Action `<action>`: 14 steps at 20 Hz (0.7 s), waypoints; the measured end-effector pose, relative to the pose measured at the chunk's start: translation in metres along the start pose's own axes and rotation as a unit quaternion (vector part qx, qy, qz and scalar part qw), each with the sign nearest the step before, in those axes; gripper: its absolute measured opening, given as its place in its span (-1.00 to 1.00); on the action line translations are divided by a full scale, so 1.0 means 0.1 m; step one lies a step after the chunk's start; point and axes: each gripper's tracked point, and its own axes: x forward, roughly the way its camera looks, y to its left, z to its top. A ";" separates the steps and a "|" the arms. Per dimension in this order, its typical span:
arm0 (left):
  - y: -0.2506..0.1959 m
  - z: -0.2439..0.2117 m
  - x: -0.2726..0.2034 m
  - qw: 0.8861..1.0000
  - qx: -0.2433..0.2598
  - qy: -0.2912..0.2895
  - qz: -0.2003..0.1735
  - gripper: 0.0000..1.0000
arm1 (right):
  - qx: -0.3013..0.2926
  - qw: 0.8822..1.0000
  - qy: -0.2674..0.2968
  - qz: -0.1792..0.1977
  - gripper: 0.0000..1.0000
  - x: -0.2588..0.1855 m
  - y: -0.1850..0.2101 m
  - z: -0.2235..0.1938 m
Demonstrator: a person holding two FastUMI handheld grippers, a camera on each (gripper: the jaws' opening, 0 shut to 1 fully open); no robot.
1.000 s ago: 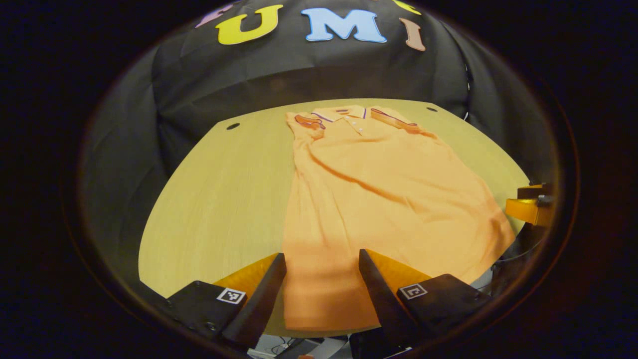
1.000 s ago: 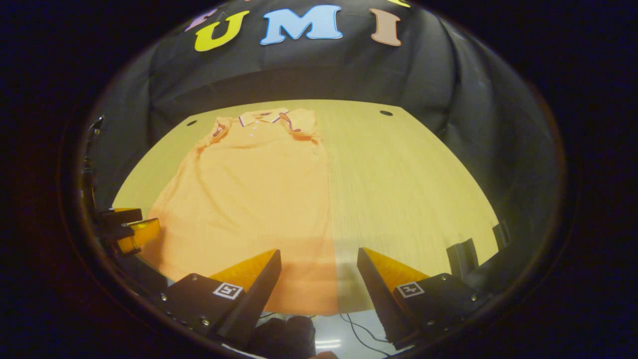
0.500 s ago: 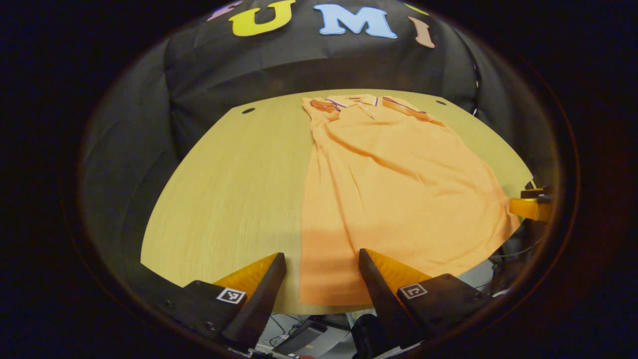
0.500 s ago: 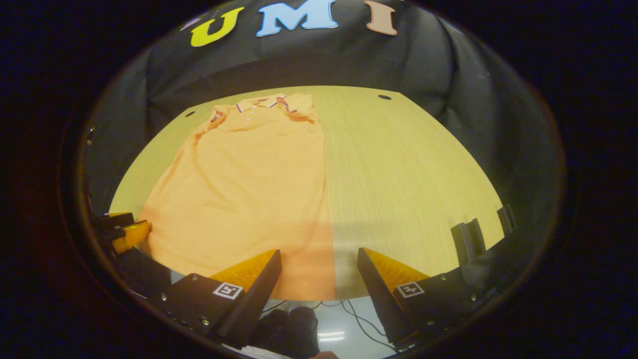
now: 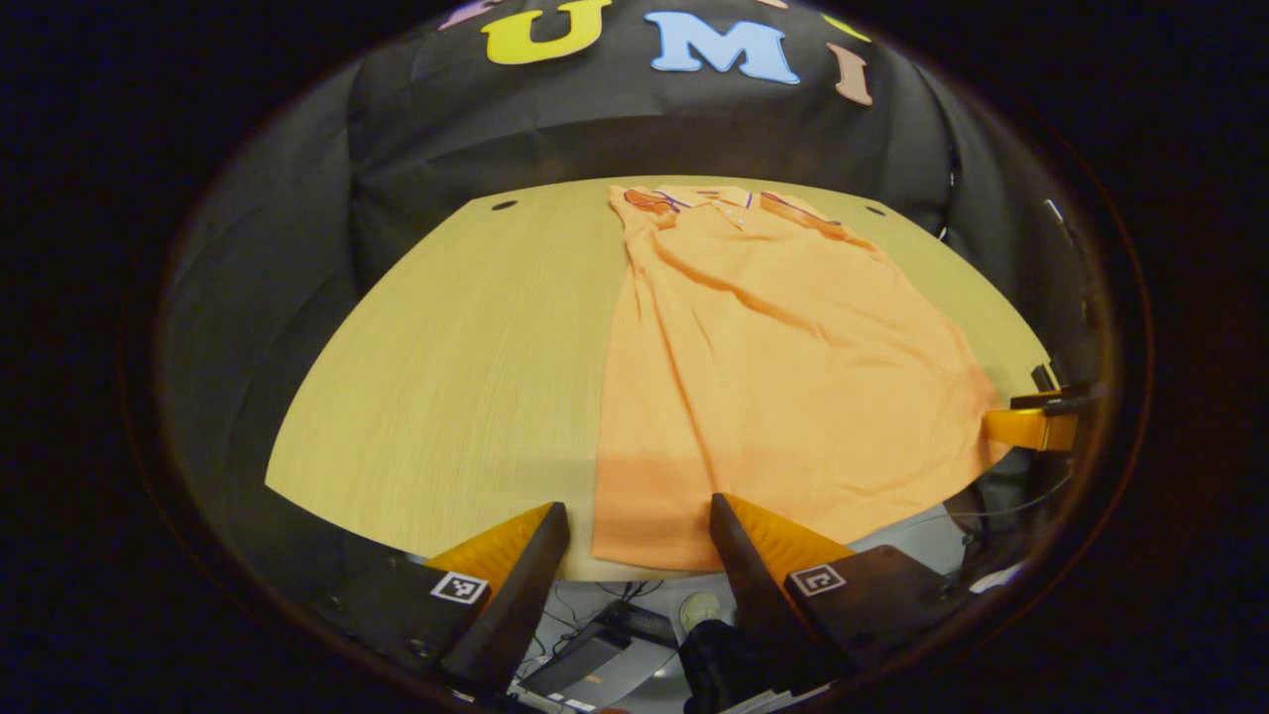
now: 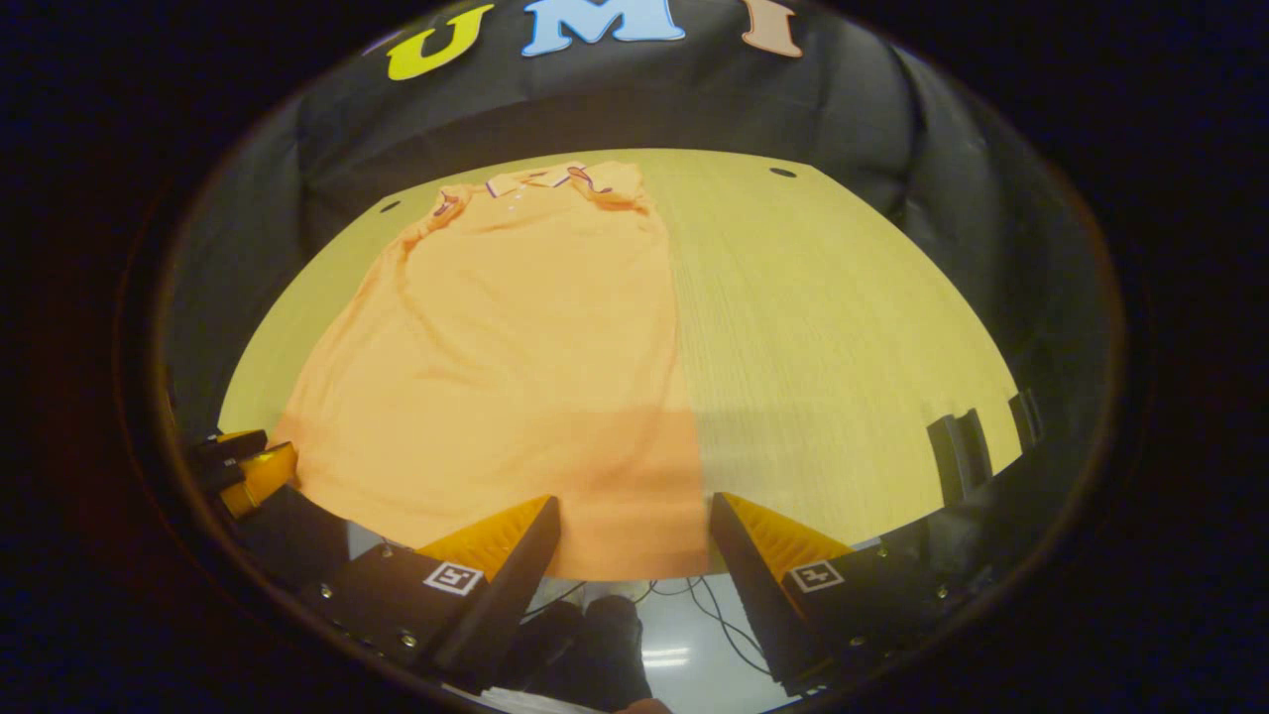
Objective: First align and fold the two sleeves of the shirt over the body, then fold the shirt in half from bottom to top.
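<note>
Since the shirt [image 5: 773, 377] is thin, soft knit, it can be expected to drape and wrinkle rather than hold shape, so it is best taken at the two hem corners. It is laid flat on the tabletop [image 5: 466, 357], collar toward the far edge, sleeves seemingly tucked over the body, hem at the near edge. The left gripper [image 5: 639, 531] and right gripper [image 6: 634, 526] are held with fingers spread, each framing a hem corner, nothing pinched.
</note>
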 end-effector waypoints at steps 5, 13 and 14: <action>-0.11 0.01 0.01 1.000 0.007 -0.002 -0.011 0.84 | -0.003 1.000 -0.003 -0.004 0.92 0.01 0.03 0.02; -0.48 -0.01 0.02 0.995 0.102 -0.010 -0.017 -0.72 | 0.019 1.000 0.000 0.017 -0.62 0.02 0.06 0.03; -0.48 0.00 0.02 0.994 0.109 -0.010 -0.017 -0.80 | 0.022 0.999 0.003 0.026 -0.67 0.03 0.05 0.02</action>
